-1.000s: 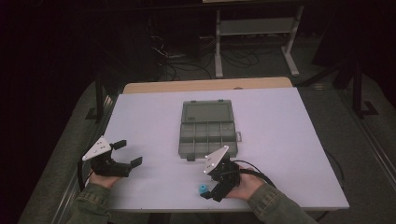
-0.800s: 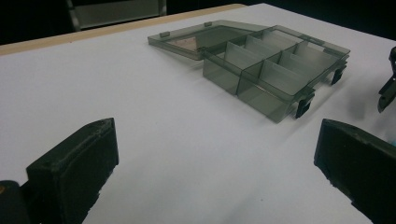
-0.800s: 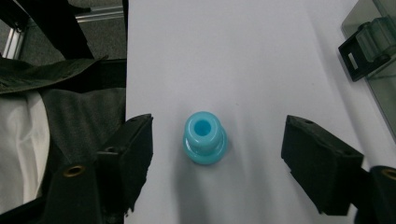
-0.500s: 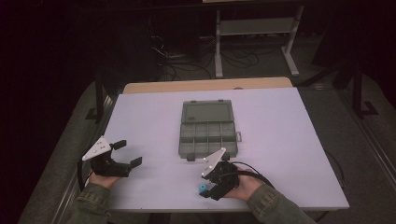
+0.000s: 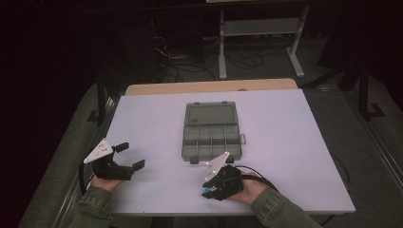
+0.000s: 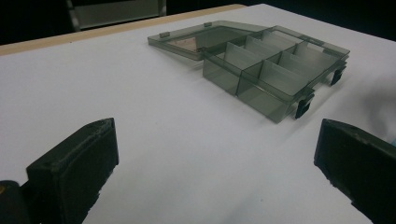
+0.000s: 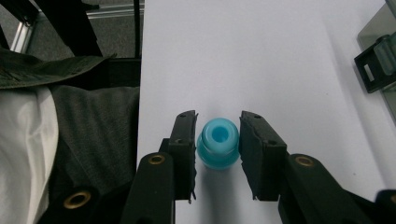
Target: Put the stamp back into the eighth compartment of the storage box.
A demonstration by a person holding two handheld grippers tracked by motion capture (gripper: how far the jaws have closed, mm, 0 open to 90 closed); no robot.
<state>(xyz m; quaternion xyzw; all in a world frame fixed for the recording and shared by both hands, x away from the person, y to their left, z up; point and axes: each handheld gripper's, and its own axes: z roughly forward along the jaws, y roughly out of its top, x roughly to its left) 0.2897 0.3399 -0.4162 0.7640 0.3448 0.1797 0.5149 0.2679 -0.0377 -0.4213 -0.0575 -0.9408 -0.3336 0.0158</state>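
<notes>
White counter (image 5: 294, 142), open organizer (image 5: 210, 130) mid; right gripper (image 7: 217, 144) fingers just closed on blue cap (image 7: 218, 142); left gripper (image 5: 127, 156) fingers spread, empty

object: blue plastic piece (image 7: 217, 148) | look: small, round, light blue, hole in its top | pose: upright on the white table (image 7: 261, 56) | place: near edge, right of middle

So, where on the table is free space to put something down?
Bare patches: the wide strip right of the open compartment box, the strip between the box and the left gripper, and the band beyond the box lid. The near edge is crowded: the right gripper, jaws just closing, clamps a small blue piece there.
</notes>
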